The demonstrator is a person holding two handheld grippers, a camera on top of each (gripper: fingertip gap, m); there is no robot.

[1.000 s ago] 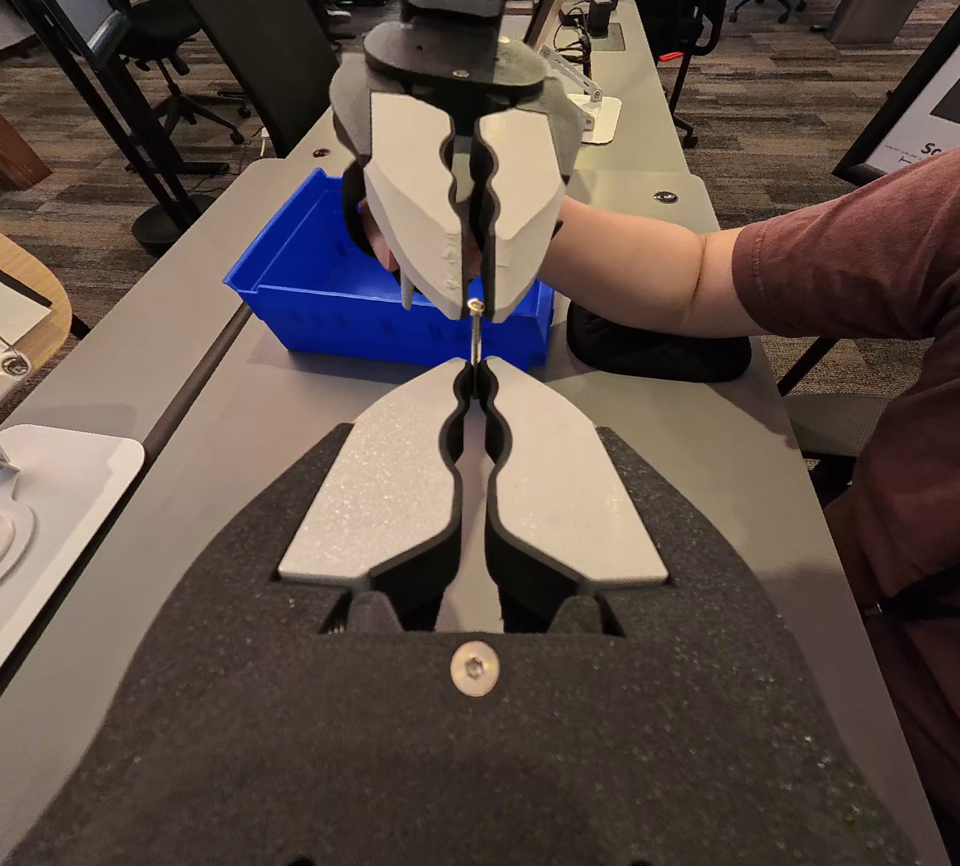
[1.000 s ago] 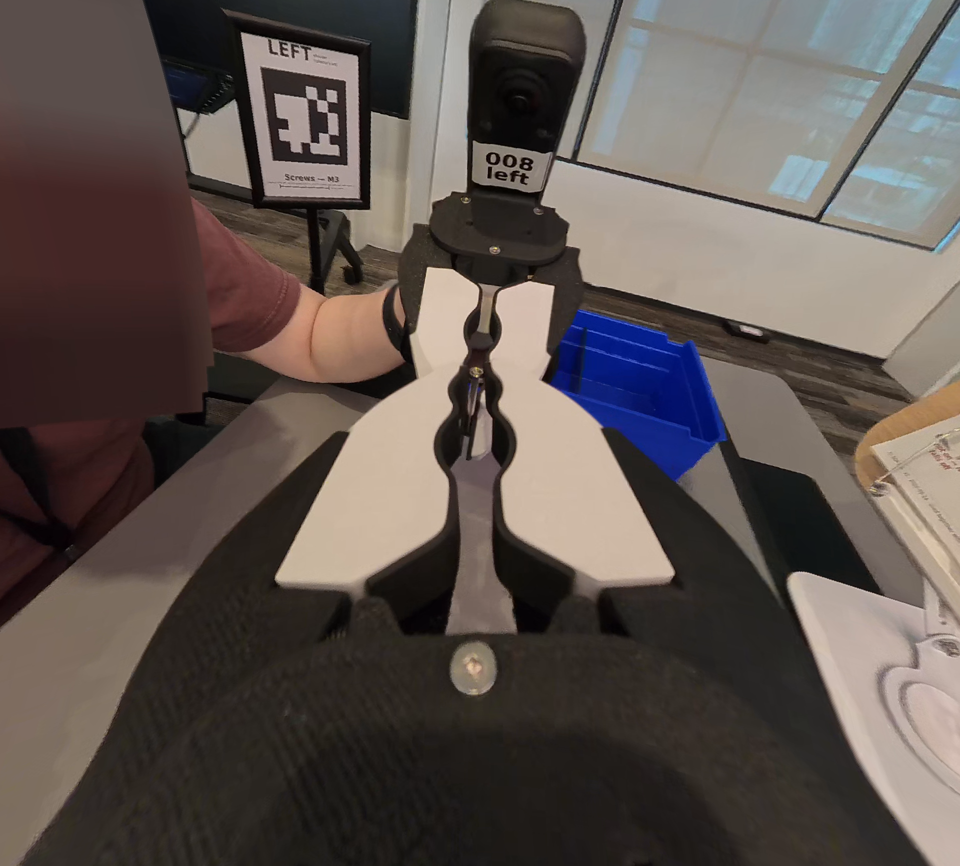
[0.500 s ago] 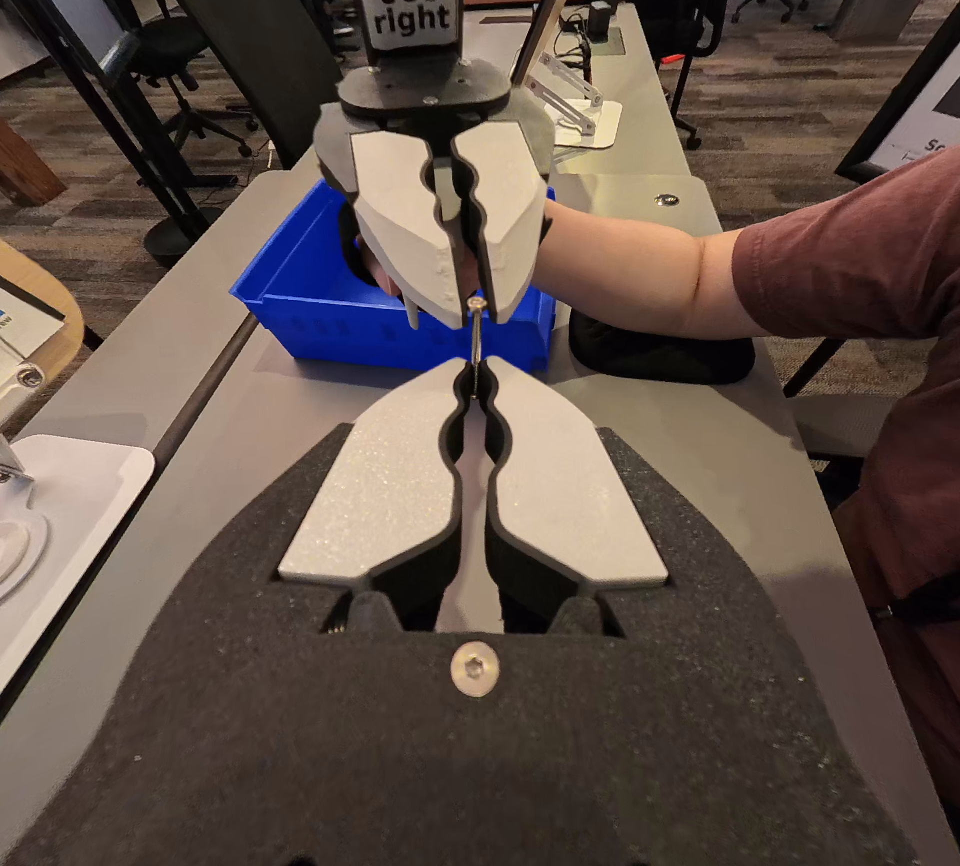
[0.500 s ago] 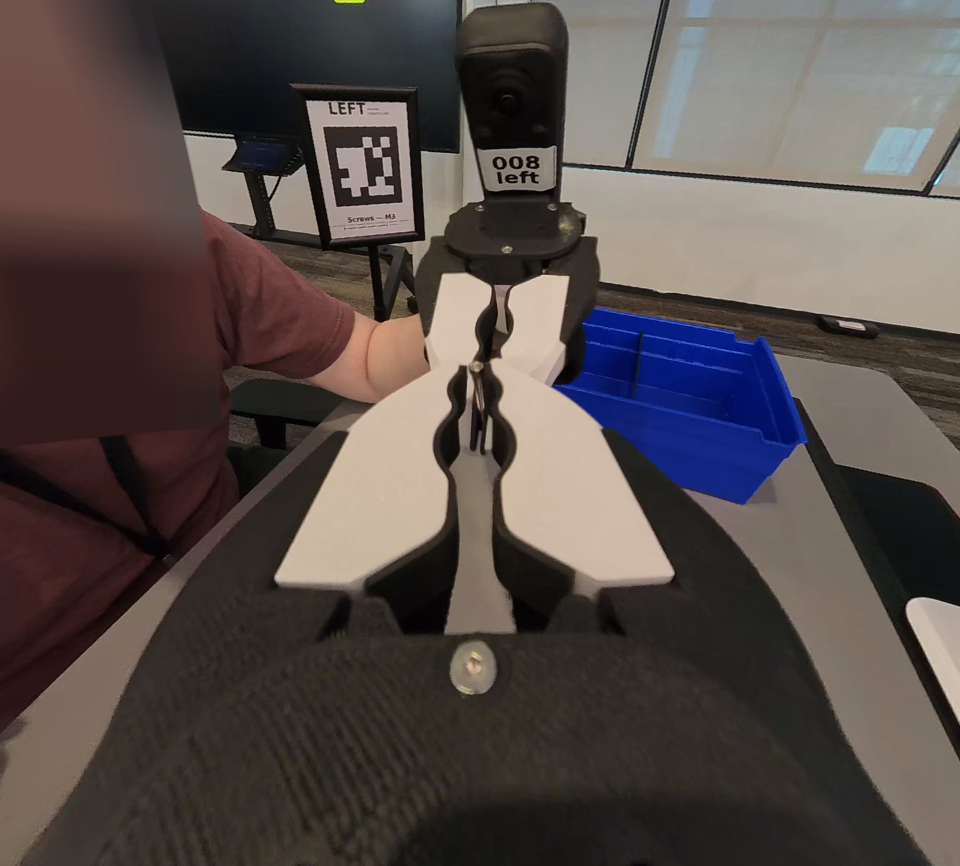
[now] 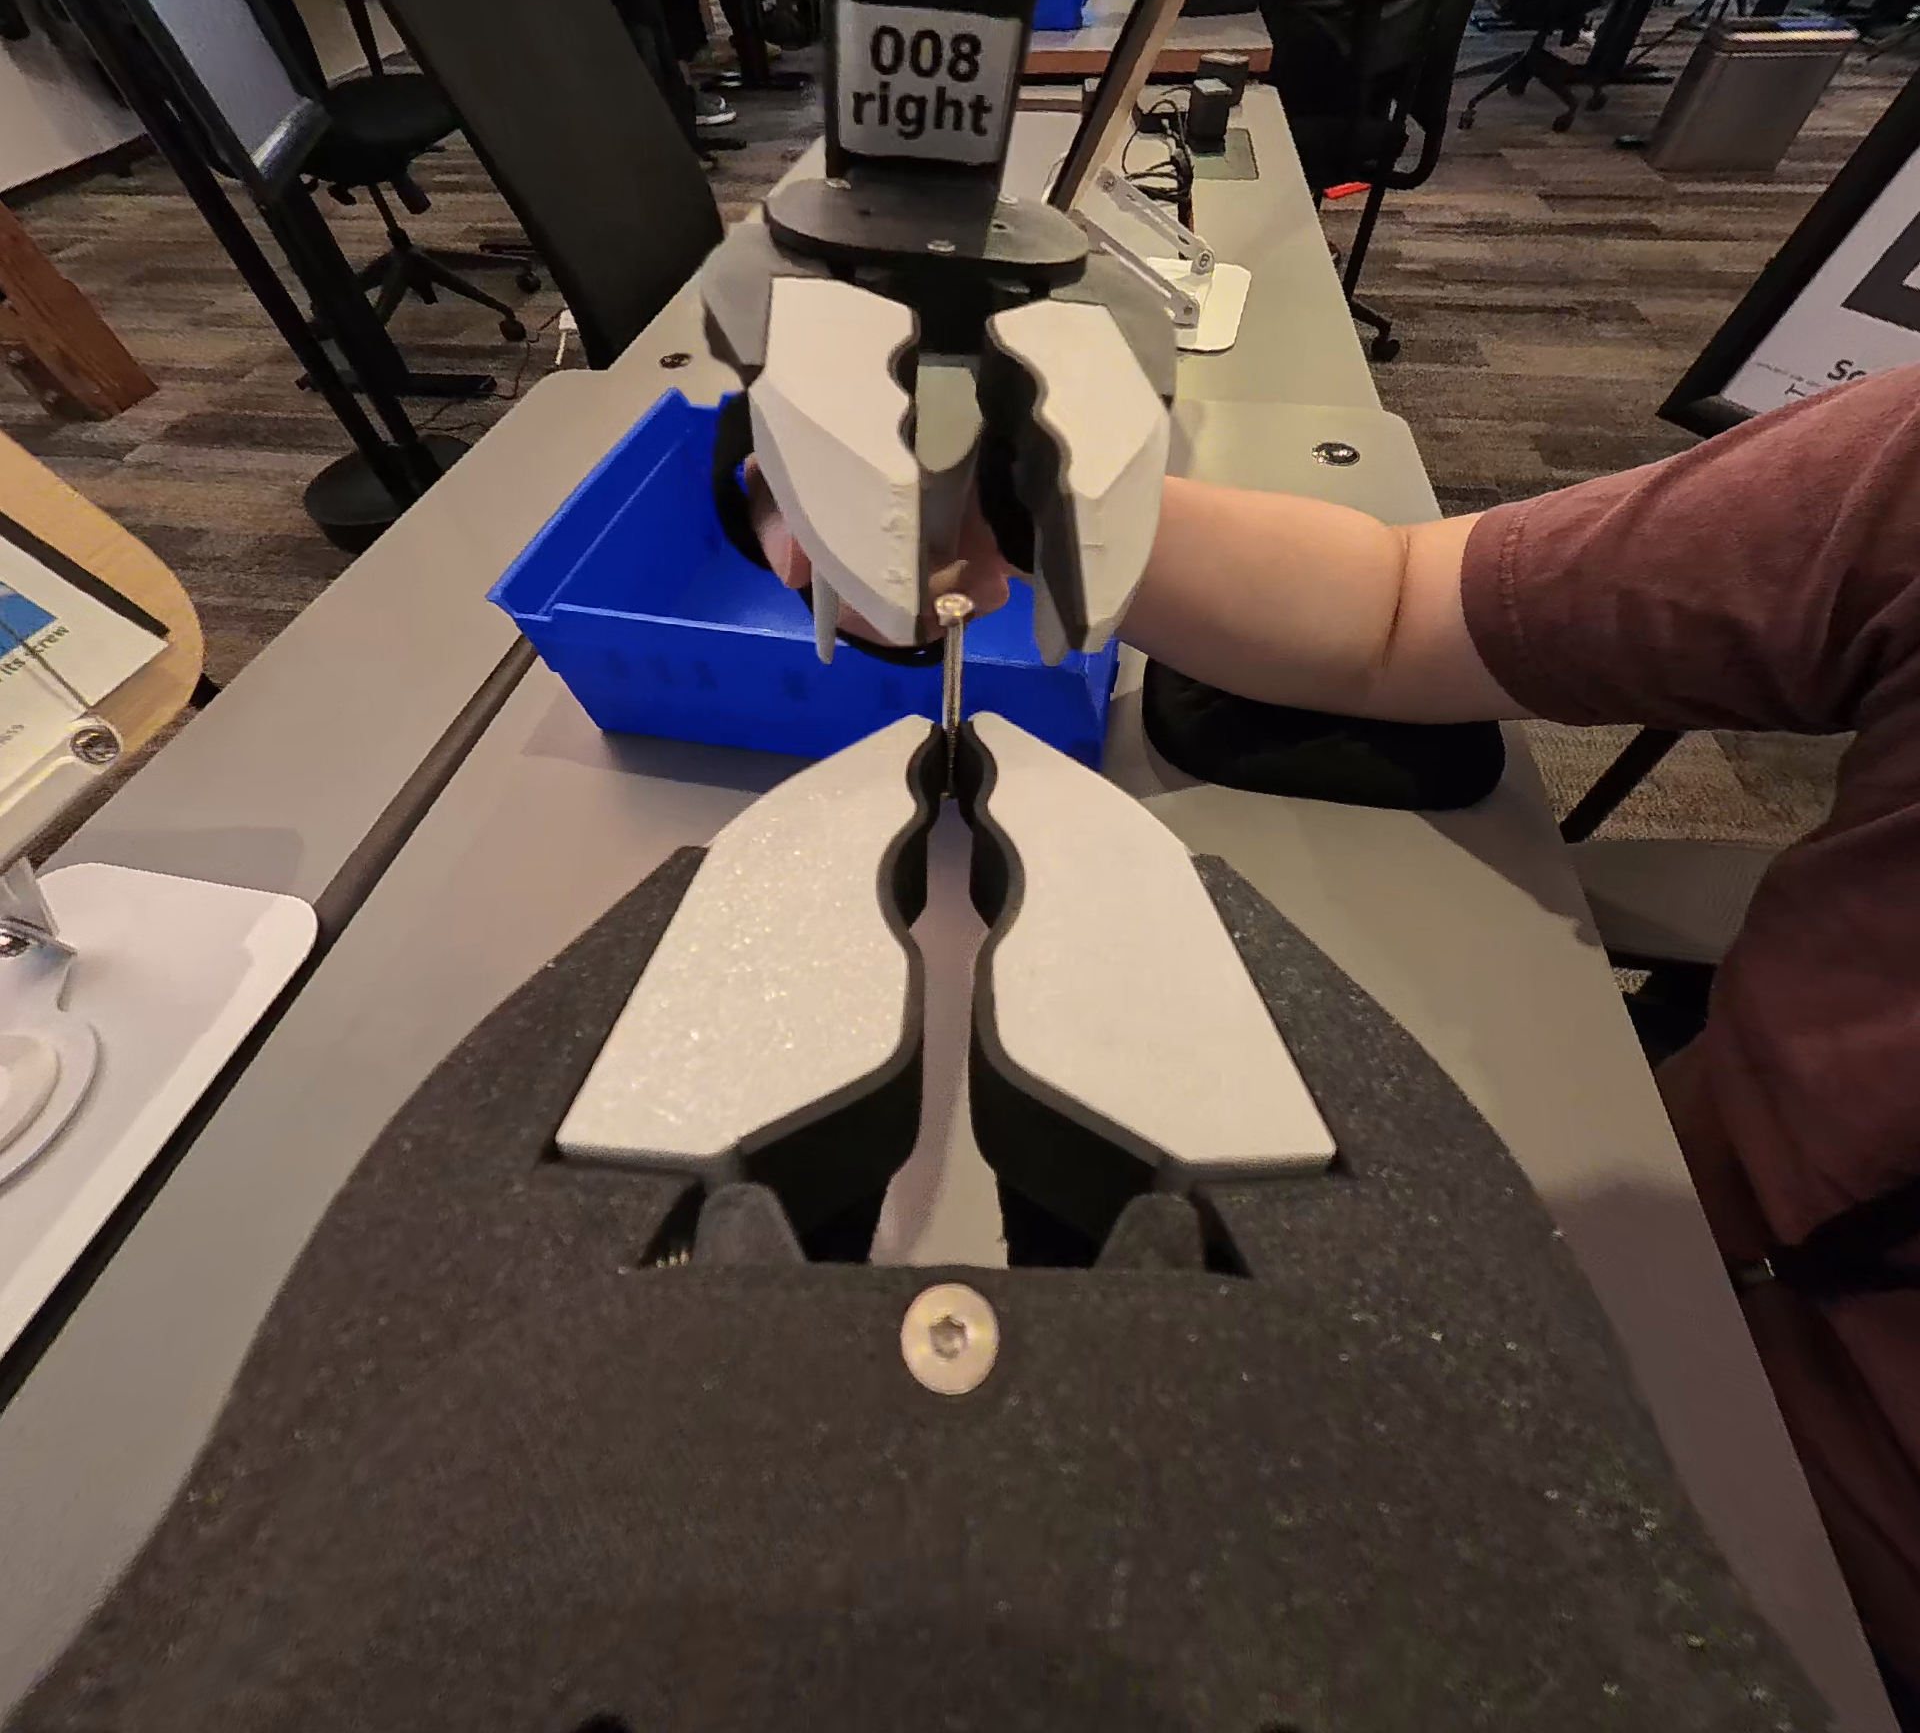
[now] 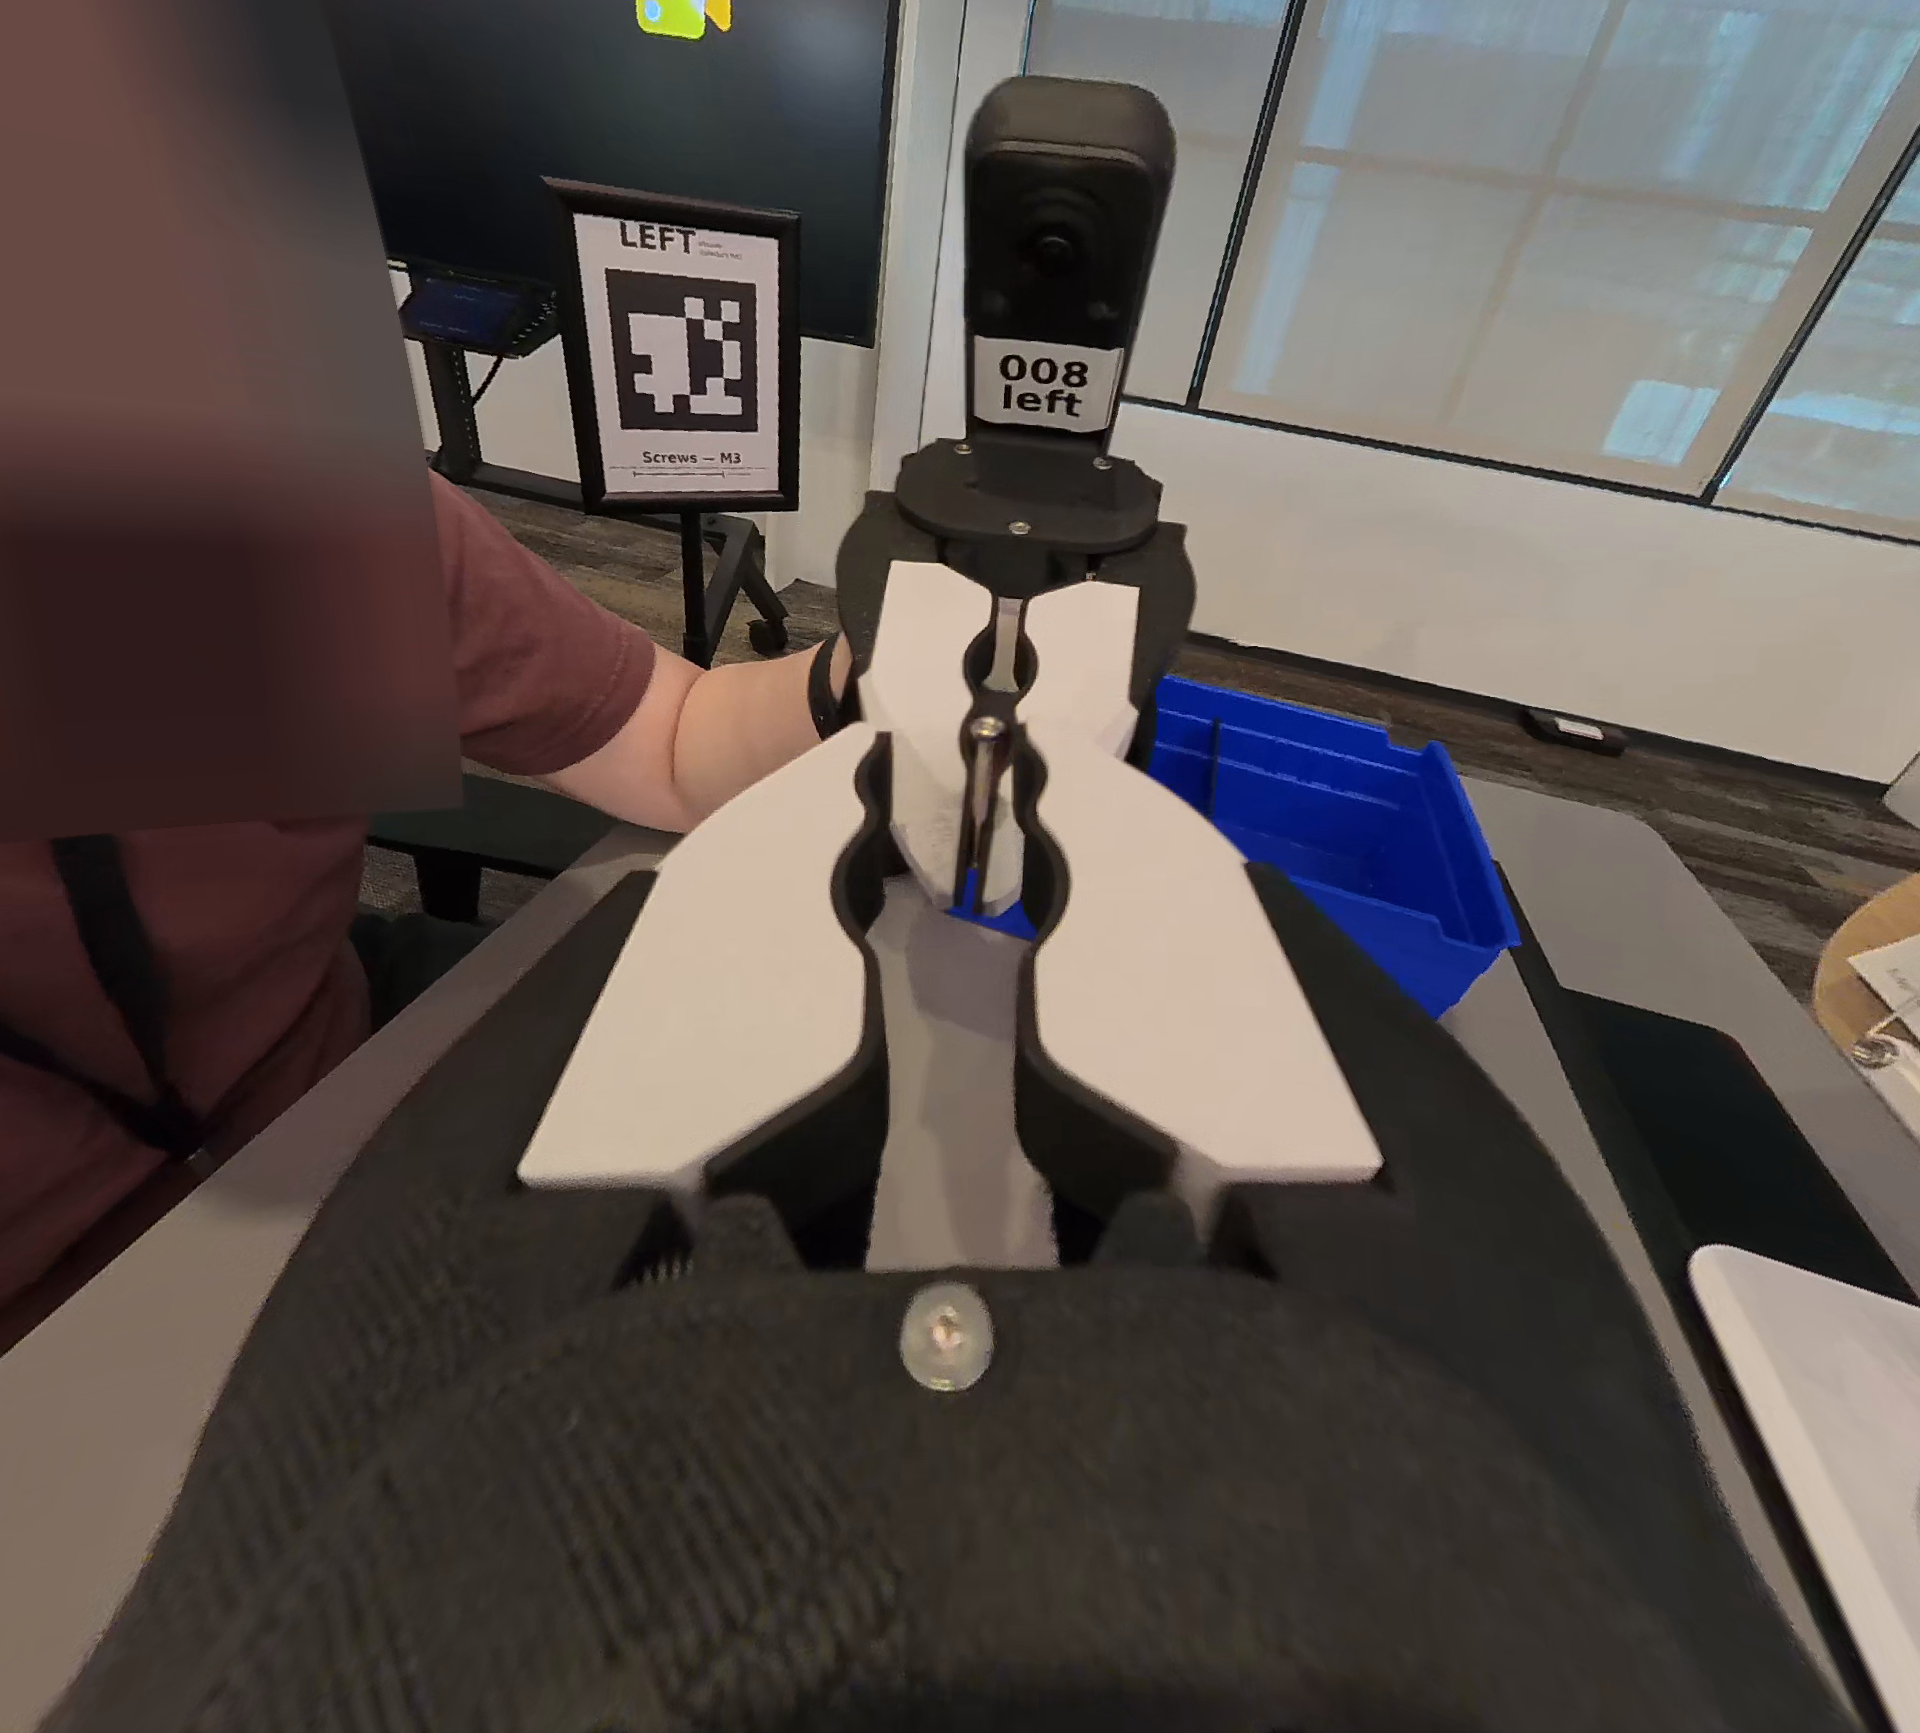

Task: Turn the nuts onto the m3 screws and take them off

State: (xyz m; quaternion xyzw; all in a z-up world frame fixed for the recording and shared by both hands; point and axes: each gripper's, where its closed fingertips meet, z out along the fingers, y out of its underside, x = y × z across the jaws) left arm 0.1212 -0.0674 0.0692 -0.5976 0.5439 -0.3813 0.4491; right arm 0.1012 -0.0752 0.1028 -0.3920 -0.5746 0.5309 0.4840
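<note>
Left wrist view: your left gripper (image 5: pixel 948 733) pinches the screw (image 5: pixel 950 675) by its lower end at frame centre, head up, presenting it; right gripper (image 5: pixel 940 634) spread, empty, around the head; blue bin (image 5: pixel 665 644) behind, contents hidden | Right wrist view: right gripper (image 6: pixel 951 753) parted, gripping nothing; screw (image 6: pixel 979 790) between; bin (image 6: pixel 1340 810) compartments look empty; nut unseen.

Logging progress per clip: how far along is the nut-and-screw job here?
Done: a screw is clamped by one end in the shut left tongs. In hand: the right tongs sit open around its top end, gripping nothing. Left: whether that cap is a nut or the head is unclear, so no on-and-off cycle is confirmed.
</note>
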